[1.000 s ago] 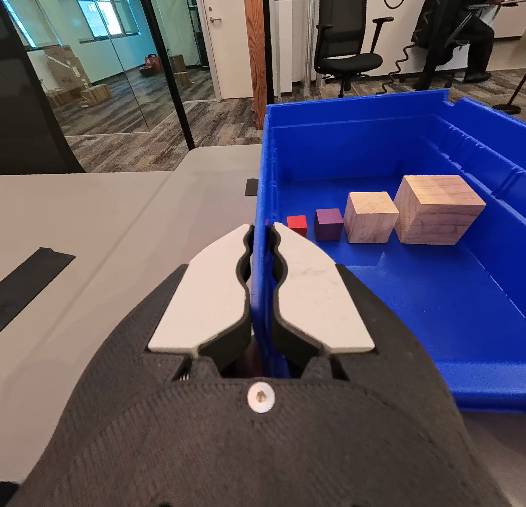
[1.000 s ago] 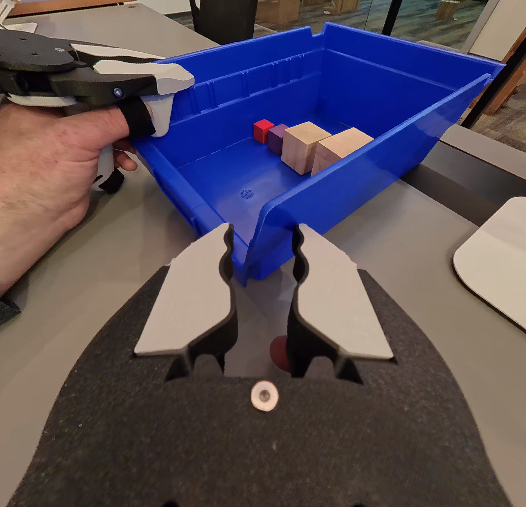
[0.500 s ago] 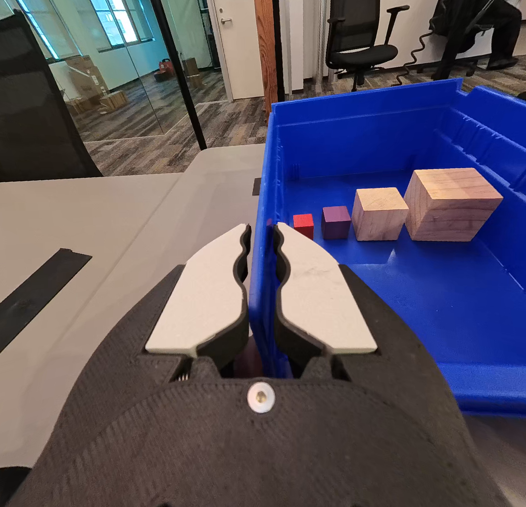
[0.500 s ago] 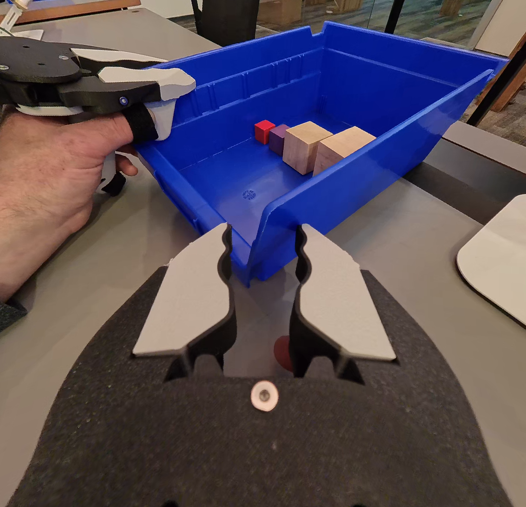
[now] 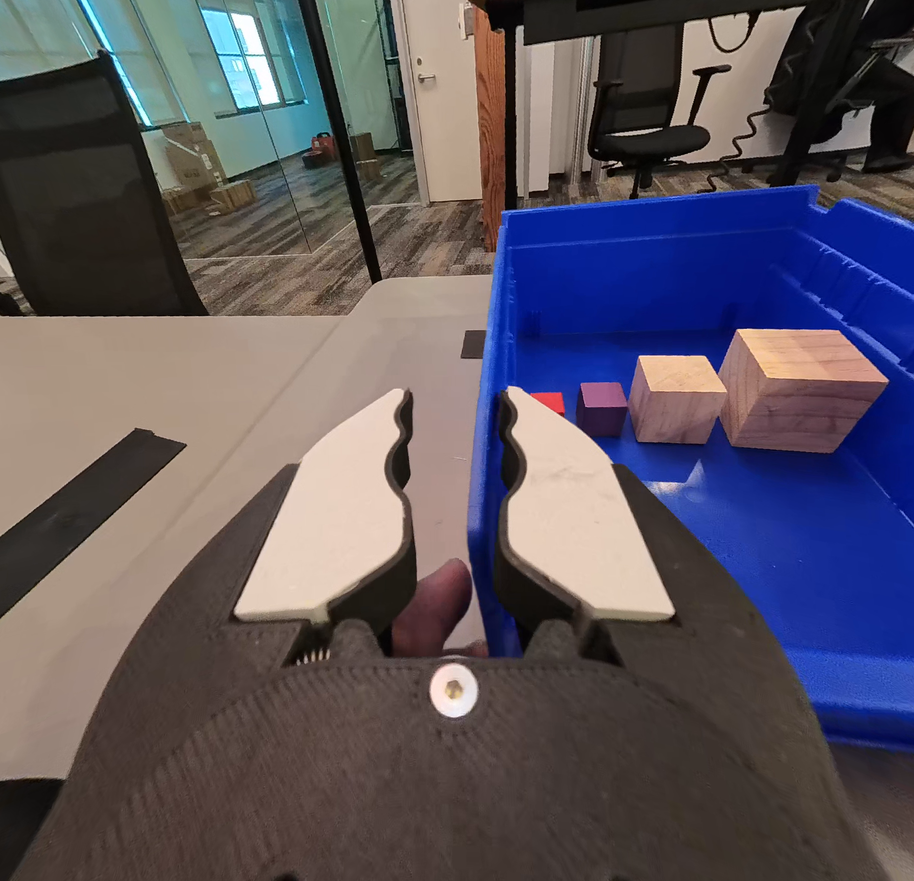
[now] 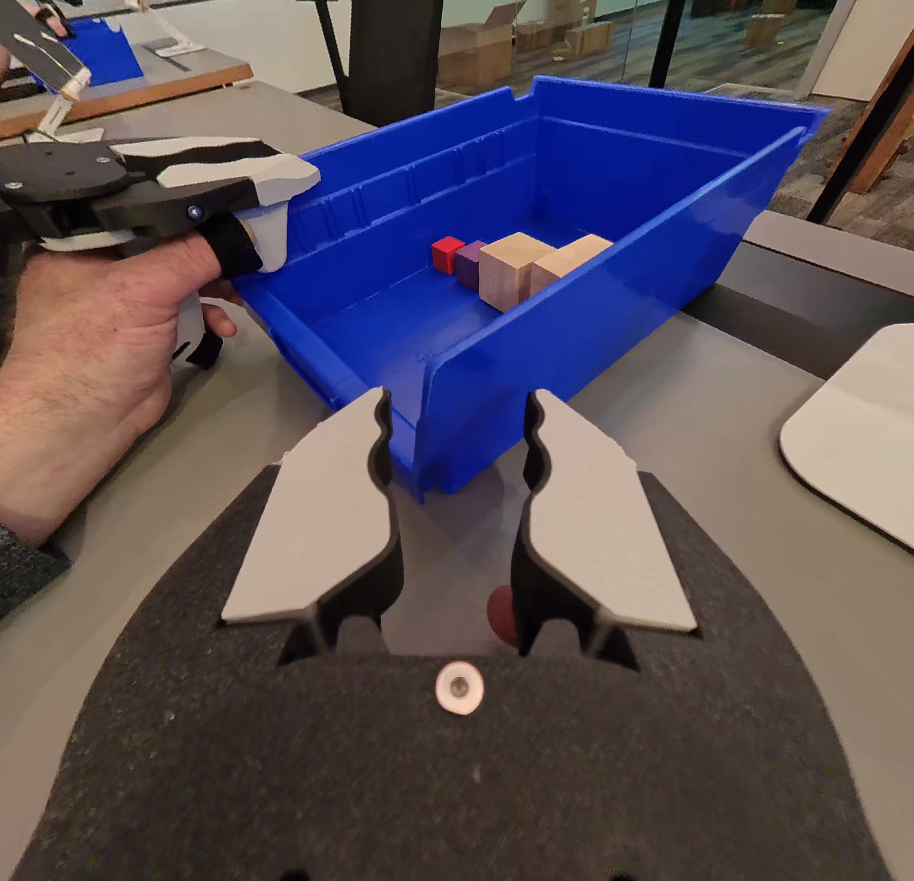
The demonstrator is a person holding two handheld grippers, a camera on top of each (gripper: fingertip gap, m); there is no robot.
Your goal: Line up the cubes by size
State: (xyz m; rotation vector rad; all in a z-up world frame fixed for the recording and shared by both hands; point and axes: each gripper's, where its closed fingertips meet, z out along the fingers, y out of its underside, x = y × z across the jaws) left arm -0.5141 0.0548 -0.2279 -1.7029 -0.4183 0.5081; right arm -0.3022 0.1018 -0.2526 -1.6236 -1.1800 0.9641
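Left wrist view: cubes (image 5: 675, 398) sit in bin right of open claw (image 5: 455, 402).

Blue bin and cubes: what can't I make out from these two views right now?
- Red cube: left wrist view, partly hidden by the left gripper's right finger.
- Largest wooden cube: right wrist view, lower part hidden behind the blue bin wall.
- Bin's right side: left wrist view, cut off by the frame edge.
- Gaps between cubes: right wrist view, cubes overlap.
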